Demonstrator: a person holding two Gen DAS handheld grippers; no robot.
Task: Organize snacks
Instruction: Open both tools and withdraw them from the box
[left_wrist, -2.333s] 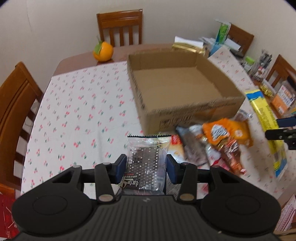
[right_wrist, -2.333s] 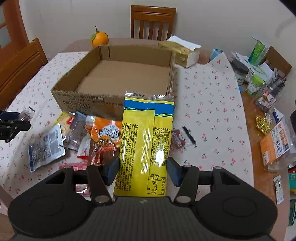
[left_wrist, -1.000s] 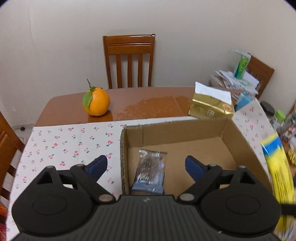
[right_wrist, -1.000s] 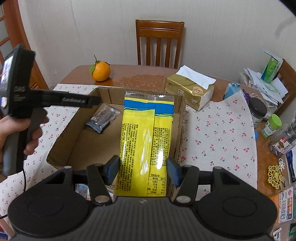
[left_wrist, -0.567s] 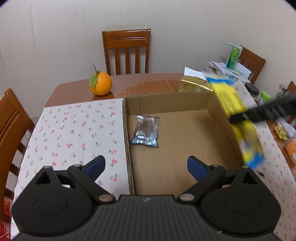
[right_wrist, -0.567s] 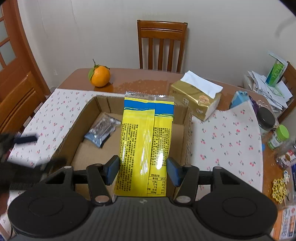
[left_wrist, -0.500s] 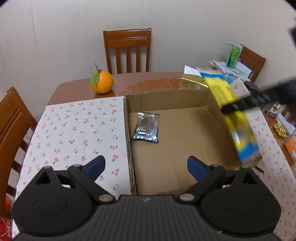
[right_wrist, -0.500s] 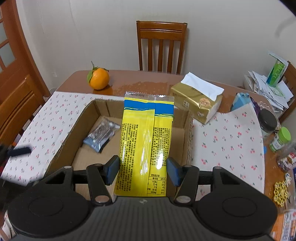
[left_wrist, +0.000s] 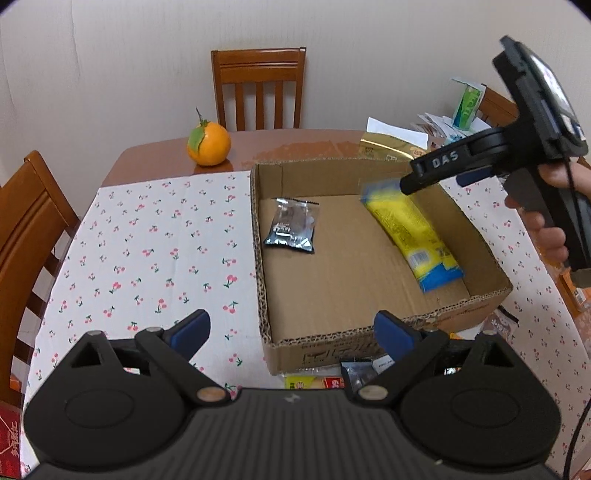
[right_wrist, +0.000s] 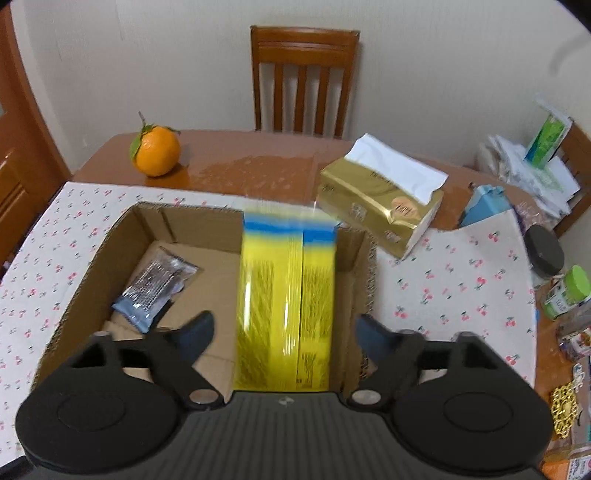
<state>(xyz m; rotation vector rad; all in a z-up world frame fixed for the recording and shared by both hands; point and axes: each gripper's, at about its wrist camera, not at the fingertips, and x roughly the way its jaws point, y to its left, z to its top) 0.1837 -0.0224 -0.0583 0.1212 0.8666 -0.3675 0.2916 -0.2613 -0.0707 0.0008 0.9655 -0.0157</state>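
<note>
A shallow cardboard box (left_wrist: 476, 229) (right_wrist: 365, 266) sits on the cherry-print tablecloth. A dark silver snack packet (left_wrist: 292, 229) (right_wrist: 157, 286) lies in its far left part. A long yellow and blue snack pack (left_wrist: 410, 230) (right_wrist: 286, 306), blurred with motion, drops along the box's right side. My right gripper (right_wrist: 284, 332) (left_wrist: 436, 177) hovers over that side, its jaws opening, pads clear of the pack. My left gripper (left_wrist: 291, 328) stands open and empty near the box's front left corner. More snack packets (left_wrist: 332, 378) peek out in front of the box.
An orange (left_wrist: 208, 144) (right_wrist: 155, 149) and a gold tissue pack (right_wrist: 380, 206) sit on bare wood behind the box. Jars (right_wrist: 565, 291) and papers (right_wrist: 532, 170) crowd the right edge. Wooden chairs (left_wrist: 258, 86) (left_wrist: 26, 225) stand at the far and left sides. A hand (left_wrist: 546, 229) holds the right gripper.
The right gripper's jaws have spread and let go of the yellow pack, which now falls into the box. My left gripper drew back toward the box's front edge.
</note>
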